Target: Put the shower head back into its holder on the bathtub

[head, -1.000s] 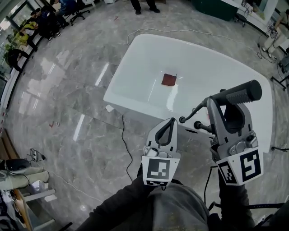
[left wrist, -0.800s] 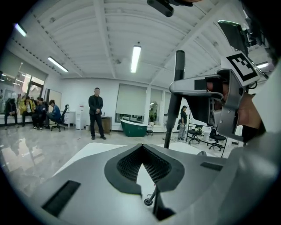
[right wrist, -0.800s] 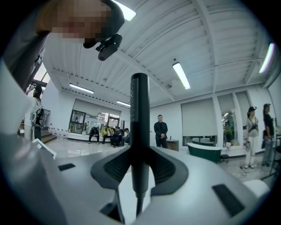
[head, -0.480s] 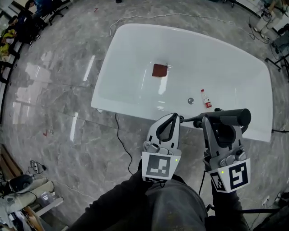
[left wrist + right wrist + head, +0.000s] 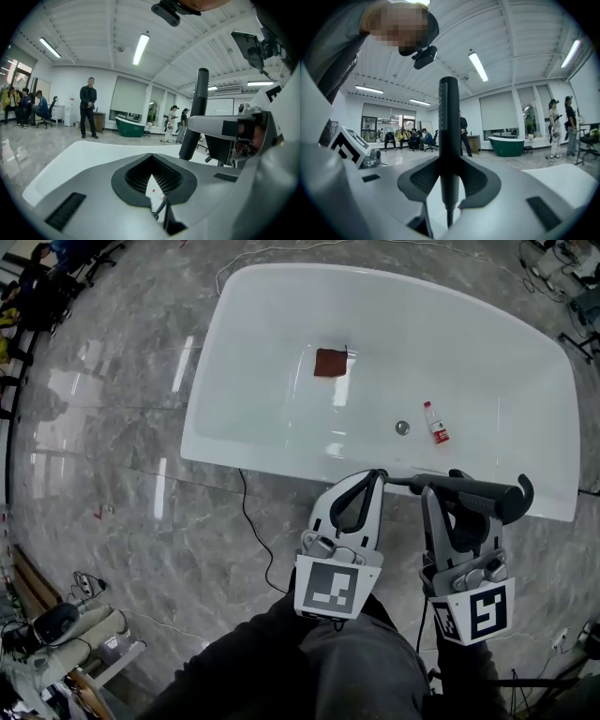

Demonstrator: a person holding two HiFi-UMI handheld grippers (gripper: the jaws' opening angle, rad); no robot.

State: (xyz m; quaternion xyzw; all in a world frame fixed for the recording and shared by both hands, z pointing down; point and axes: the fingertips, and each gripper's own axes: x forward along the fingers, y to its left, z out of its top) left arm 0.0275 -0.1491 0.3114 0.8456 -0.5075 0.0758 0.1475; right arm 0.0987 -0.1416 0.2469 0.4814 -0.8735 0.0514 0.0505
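Note:
My right gripper (image 5: pixel 457 487) is shut on the black shower head (image 5: pixel 476 489), which lies crosswise just over the near rim of the white bathtub (image 5: pixel 281 460). In the right gripper view the shower head (image 5: pixel 449 126) stands upright between the jaws, with its thin hose end below. The left gripper (image 5: pixel 366 480) is shut beside it to the left, its tip close to the shower head's hose end; a thin dark line shows low in its gap. From the left gripper view the shower head (image 5: pixel 194 112) rises to the right. I cannot pick out the holder.
Inside the tub lie a red-brown cloth (image 5: pixel 330 362), a round drain (image 5: pixel 402 427) and a small bottle (image 5: pixel 435 424). A black cable (image 5: pixel 251 521) runs over the marble floor by the tub's near side. People stand and sit far off in the hall.
Both grippers have come forward to the tub's near rim. The shower head has dropped from a raised tilt to lie level along the rim. The bottle and drain have come into view.

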